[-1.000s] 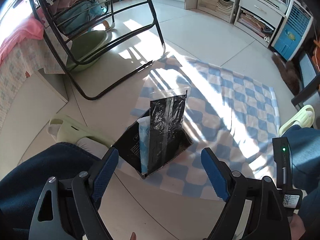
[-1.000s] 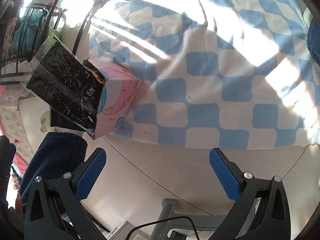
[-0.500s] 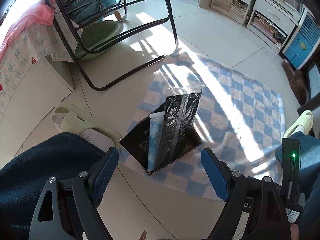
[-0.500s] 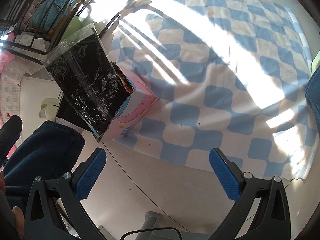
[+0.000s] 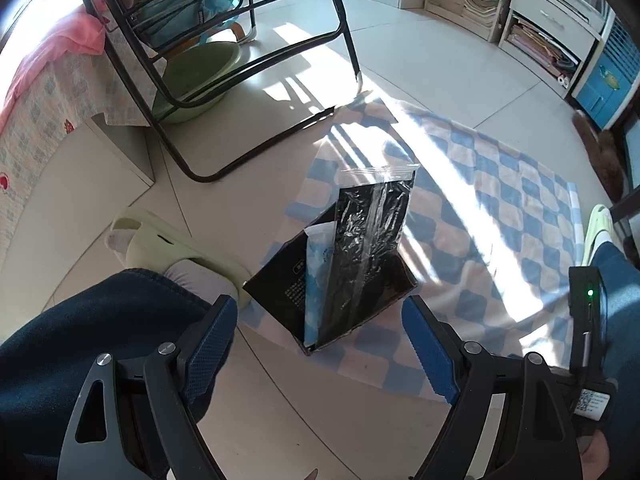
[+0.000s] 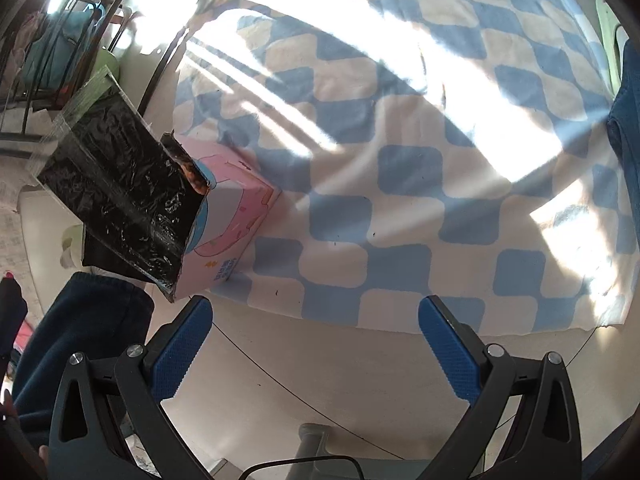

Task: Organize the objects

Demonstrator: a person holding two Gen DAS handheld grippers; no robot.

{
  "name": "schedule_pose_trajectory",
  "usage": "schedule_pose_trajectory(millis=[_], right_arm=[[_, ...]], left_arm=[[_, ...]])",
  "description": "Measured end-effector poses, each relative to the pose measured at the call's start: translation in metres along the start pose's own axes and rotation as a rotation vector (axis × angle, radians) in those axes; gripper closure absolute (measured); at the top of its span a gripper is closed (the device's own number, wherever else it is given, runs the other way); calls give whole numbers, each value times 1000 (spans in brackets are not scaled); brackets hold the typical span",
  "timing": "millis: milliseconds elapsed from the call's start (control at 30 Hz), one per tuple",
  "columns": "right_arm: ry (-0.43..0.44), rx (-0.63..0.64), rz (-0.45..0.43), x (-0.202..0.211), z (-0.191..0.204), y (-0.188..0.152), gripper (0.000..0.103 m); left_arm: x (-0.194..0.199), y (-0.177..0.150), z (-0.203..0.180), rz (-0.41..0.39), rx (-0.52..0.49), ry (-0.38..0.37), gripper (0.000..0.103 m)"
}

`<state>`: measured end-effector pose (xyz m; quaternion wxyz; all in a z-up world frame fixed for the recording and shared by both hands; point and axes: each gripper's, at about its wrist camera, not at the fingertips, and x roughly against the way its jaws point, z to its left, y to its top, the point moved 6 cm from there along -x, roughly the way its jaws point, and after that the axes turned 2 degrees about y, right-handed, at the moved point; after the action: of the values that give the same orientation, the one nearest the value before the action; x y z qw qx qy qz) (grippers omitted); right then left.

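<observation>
From my left wrist view I see an open box [image 5: 276, 292] standing at the near left corner of a blue-and-cream checked cloth [image 5: 480, 216] on the tiled floor. Two things stand upright in it and stick out above its rim: a black item sealed in a clear bag [image 5: 372, 236], leaning toward the box's far side, and beside it on the left a slim pale-blue packet [image 5: 316, 276]. On my right wrist view the same box shows a pink printed side [image 6: 236, 220], and the bagged black item [image 6: 116, 180] rises well past its opening. My left gripper [image 5: 320, 344] has its blue fingers spread wide with nothing between them, hanging above the box's near corner and not touching it. My right gripper [image 6: 316, 344] is likewise spread and empty, over bare tile just short of the cloth's near edge. The rest of the cloth is bare and sunlit, with free room to the right of the box. On the left, things are tighter: a knee in dark trousers [image 5: 92, 332], a pale green slipper [image 5: 160, 240] and a black metal chair frame [image 5: 256, 64] beyond.
</observation>
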<state>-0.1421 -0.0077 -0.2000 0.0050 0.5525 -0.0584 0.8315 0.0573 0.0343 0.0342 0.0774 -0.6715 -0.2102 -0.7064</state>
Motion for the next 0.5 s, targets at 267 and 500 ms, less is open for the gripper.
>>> schedule_pose_trajectory(millis=[267,500], right_arm=[[-45,82,-1,-2,8,0,0],[-52,23,38,-9,-5,-2,0]], left_arm=[[-8,-1,-10,42,46,22,19],[-11,-4,-17,65,80,51,19]])
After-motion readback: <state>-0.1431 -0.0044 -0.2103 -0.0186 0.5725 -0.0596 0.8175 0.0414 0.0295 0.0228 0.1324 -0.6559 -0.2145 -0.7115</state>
